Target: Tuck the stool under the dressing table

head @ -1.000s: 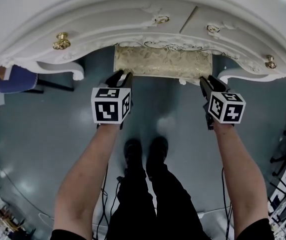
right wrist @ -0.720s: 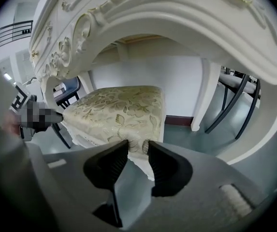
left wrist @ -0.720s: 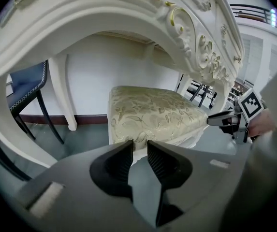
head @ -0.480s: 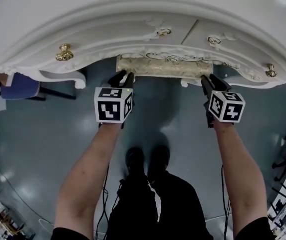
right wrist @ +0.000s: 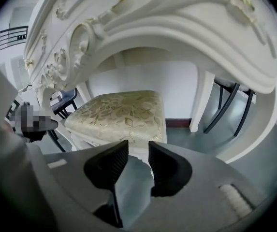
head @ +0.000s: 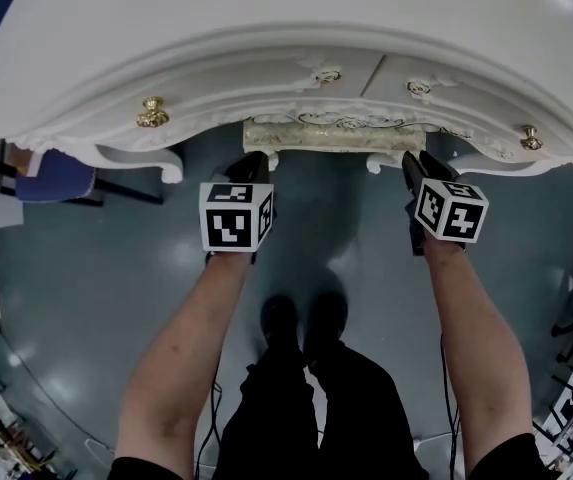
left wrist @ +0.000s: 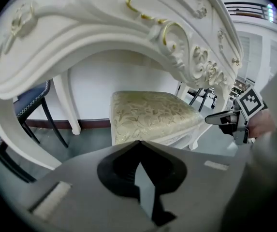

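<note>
While the stool [head: 338, 134] sits almost wholly under the white table [head: 266, 28], only its near cushion edge showing, the left gripper [head: 255, 158] hovers close to its left corner, jaws just closed together on nothing. By the right corner, the right gripper [head: 415, 160] hovers, jaws apart, nothing between them.
</note>
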